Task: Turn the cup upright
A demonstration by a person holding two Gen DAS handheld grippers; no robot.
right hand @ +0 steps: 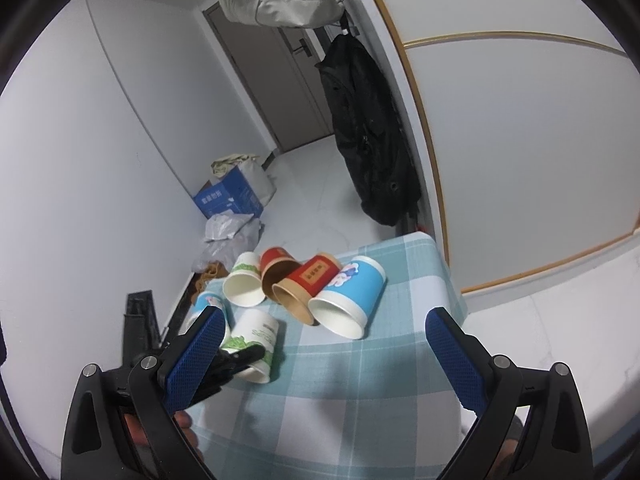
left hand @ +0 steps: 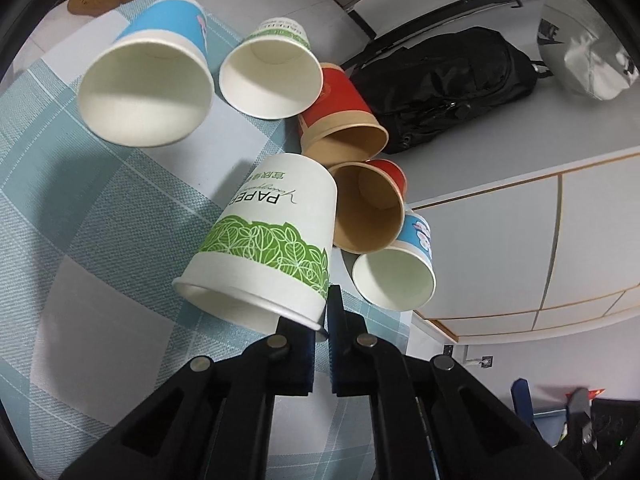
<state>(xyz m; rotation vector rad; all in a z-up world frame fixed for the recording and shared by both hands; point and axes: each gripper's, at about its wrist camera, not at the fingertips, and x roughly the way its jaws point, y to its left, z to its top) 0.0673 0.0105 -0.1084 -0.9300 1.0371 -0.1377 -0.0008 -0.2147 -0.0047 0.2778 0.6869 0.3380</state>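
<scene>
My left gripper (left hand: 322,320) is shut on the rim of a white paper cup with green leaves (left hand: 272,240), which lies tilted on the checked cloth (left hand: 80,208); it also shows in the right wrist view (right hand: 254,342) with the left gripper's fingers pinching its rim. Several other cups lie on their sides behind it: a large blue cup (left hand: 152,80), a white and green cup (left hand: 272,76), two red and brown cups (left hand: 344,124) (left hand: 370,208) and a small blue cup (left hand: 400,272). My right gripper (right hand: 324,344) is open and empty above the cloth's near part.
A black backpack (left hand: 444,84) hangs beside the table's far edge, also in the right wrist view (right hand: 368,136). A blue box (right hand: 228,196) and plastic bags (right hand: 228,236) lie on the floor beyond. The table's edge (right hand: 452,272) drops off at the right.
</scene>
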